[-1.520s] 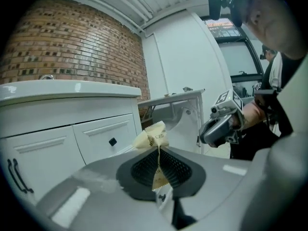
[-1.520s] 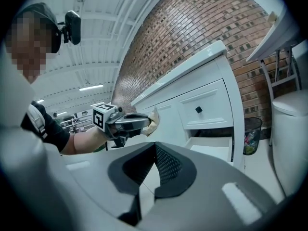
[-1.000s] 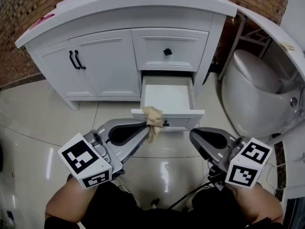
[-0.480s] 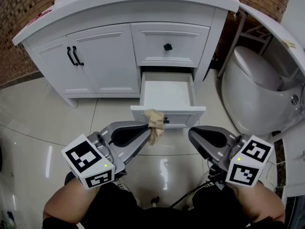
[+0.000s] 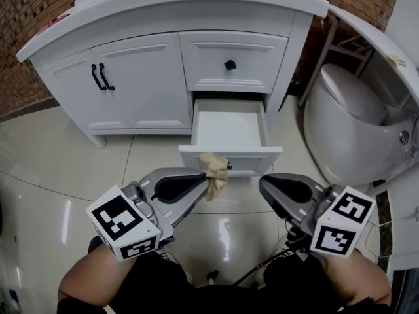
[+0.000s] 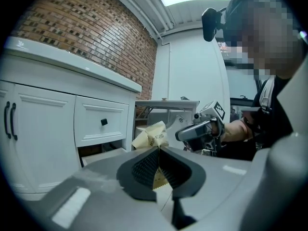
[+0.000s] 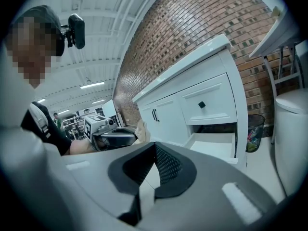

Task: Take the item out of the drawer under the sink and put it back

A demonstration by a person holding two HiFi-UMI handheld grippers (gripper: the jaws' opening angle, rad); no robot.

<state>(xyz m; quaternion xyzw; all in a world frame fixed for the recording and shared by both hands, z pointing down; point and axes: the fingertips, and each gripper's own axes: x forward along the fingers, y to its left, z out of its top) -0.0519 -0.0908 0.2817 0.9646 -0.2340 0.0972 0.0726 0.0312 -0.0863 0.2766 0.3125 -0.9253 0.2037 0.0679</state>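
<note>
The lower drawer (image 5: 230, 154) of the white sink cabinet stands pulled out, and its inside (image 5: 229, 128) looks bare. My left gripper (image 5: 204, 176) is shut on a crumpled tan paper packet (image 5: 213, 171), held just in front of the drawer's front panel. In the left gripper view the packet (image 6: 151, 135) sticks up from the closed jaws of the left gripper (image 6: 158, 149). My right gripper (image 5: 264, 184) hovers right of the packet, below the drawer's right corner, shut with nothing in it. The right gripper view shows the right gripper (image 7: 154, 146) with its jaws together, and the open drawer (image 7: 214, 146) beyond them.
A shut upper drawer (image 5: 232, 64) with a black knob sits above the open one. Double cabinet doors (image 5: 121, 84) are to the left. A white toilet (image 5: 353, 123) stands close on the right. A bin (image 7: 253, 131) stands beside the cabinet. The floor is glossy tile (image 5: 59, 175).
The left gripper has drawn the packet slightly back from over the drawer's front edge, toward me. The right gripper has stayed put.
</note>
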